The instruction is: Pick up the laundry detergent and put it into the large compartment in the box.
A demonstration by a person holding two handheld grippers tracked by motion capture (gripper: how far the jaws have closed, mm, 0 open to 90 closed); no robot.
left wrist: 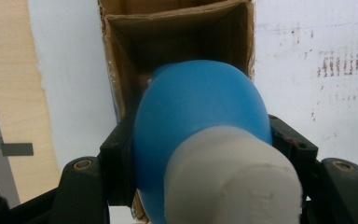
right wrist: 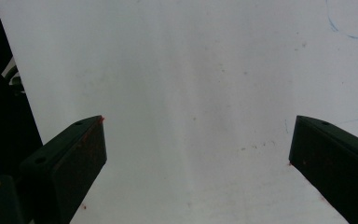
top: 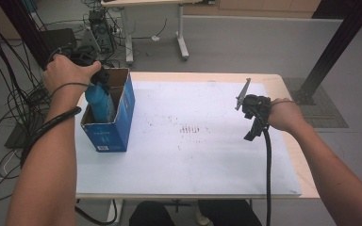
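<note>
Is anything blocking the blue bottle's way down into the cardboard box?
Nothing visible. The left gripper holds the blue bottle over the open cardboard box; the compartment below looks bare.

A: What is lying under the work table point(top: 283, 82)?
B: A grey floor point(top: 245, 42) is stretching away behind it, and black cables point(top: 4, 101) are trailing across it at the left.
A: And further back?
B: A second desk point(top: 143, 4) is standing on white legs, a black post point(top: 332, 47) is leaning at the right, and even light is falling everywhere.
</note>
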